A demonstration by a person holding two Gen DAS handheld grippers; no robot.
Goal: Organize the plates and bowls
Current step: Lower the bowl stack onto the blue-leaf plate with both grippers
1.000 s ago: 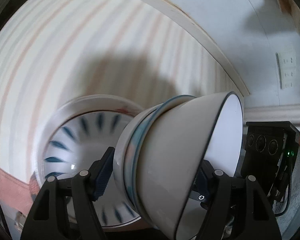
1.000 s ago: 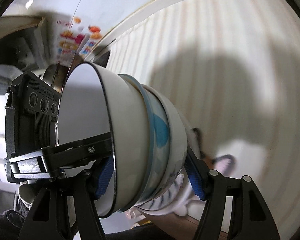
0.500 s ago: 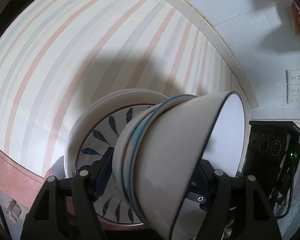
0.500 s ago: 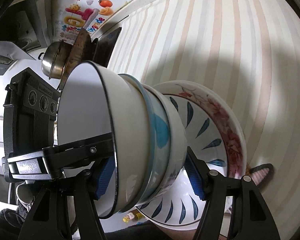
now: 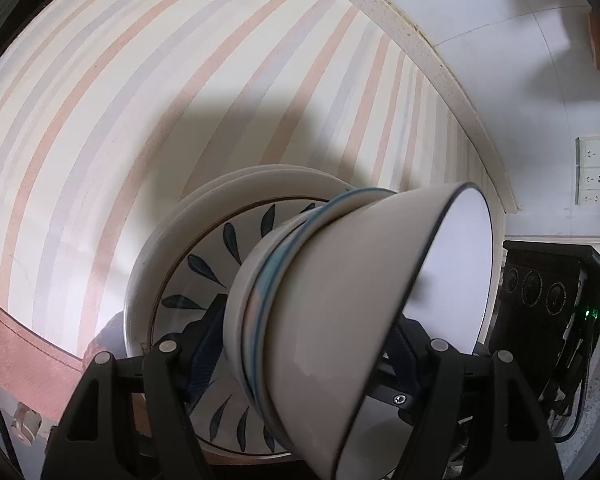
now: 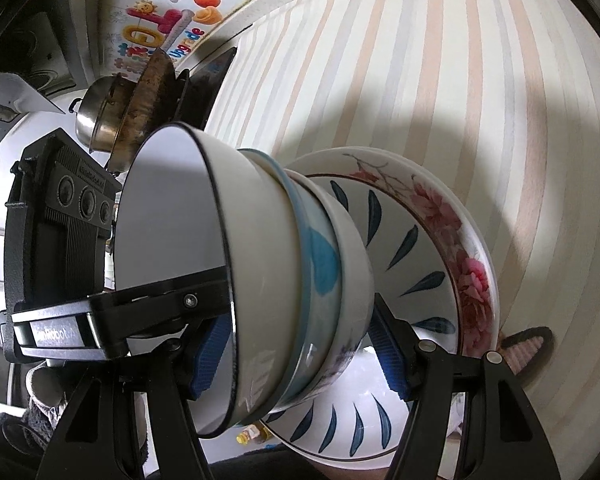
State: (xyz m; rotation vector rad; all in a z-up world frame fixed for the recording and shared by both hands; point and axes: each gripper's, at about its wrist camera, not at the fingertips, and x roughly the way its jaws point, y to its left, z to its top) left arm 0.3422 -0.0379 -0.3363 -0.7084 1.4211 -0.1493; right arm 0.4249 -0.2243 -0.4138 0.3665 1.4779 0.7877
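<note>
Left wrist view: the left gripper [image 5: 300, 344] is clamped on a nested stack of bowls [image 5: 340, 320], its blue-padded fingers [image 5: 206, 344] pressing the base and the rim side; the stack lies tilted on its side at centre frame, mouth toward 3 o'clock. The outermost bowl is smooth glazed white with a thin dark rim line; a blue-banded bowl sits beneath it. Behind, toward 9 o'clock, a stack of plates [image 5: 204, 264] shows a glossy face with dark blue leaf marks. A cloth of cream, peach and grey stripes [image 5: 140, 100] fills 10 to 12 o'clock; a white wall with a socket panel [image 5: 592, 170] stands at 2 o'clock. Right wrist view: the right gripper [image 6: 300, 352] likewise grips the bowl stack [image 6: 292, 288], mouth toward 9 o'clock, where the other gripper's finger reaches in. The top plate's rim carries pink flowers [image 6: 460, 248]. At 11 o'clock stand a steel pot [image 6: 96, 120] and a worn wok [image 6: 148, 100].
</note>
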